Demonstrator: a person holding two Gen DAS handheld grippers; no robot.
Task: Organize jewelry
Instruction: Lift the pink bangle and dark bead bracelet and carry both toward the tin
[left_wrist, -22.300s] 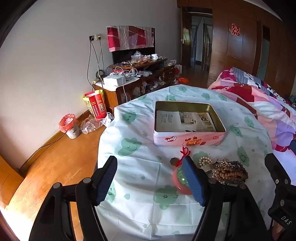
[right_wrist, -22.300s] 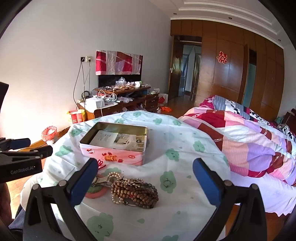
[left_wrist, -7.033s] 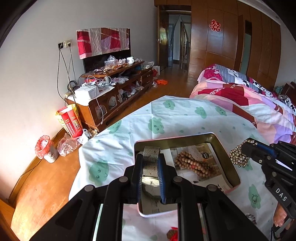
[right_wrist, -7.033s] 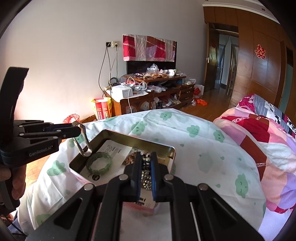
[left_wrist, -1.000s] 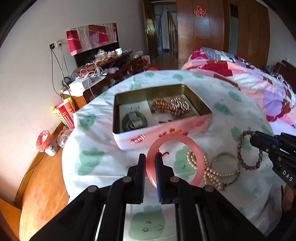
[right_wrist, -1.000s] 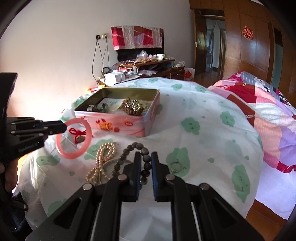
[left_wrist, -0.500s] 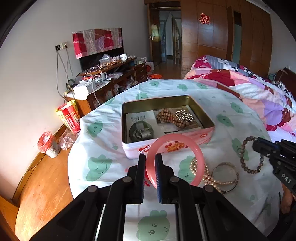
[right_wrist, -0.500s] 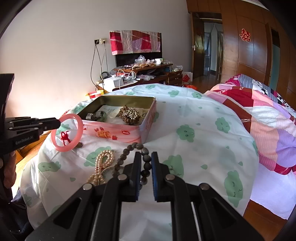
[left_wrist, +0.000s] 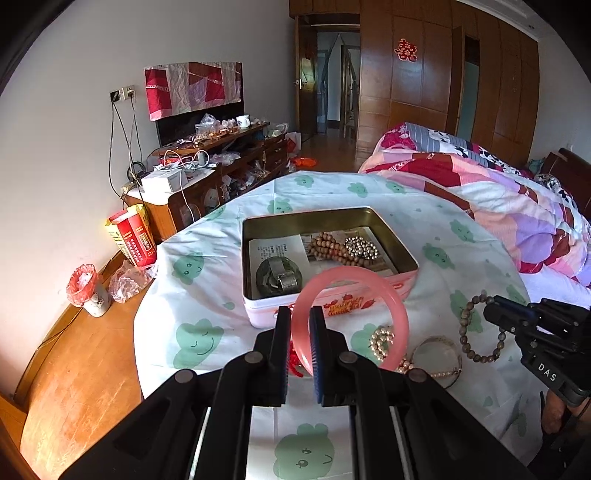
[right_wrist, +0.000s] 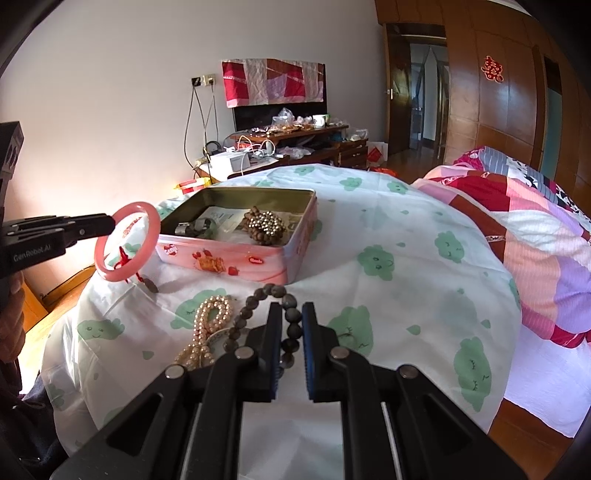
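My left claw (left_wrist: 298, 332) pinches the glossy pink bangle (left_wrist: 351, 314), my right claw (right_wrist: 290, 325) the dark-beaded bracelet (right_wrist: 258, 306); the bangle probably slips short of the pink rectangular tin (left_wrist: 369, 218).

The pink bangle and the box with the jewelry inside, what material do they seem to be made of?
Pink bangle: probably jade-like stone or glass; smooth, glossy, slightly translucent, though resin is possible. Box: thin metal tin; its inner walls have a dull golden sheen, the outside is printed pink, and the rim is rolled.

Bright daylight, sharp focus, fisheye-bent dark corners
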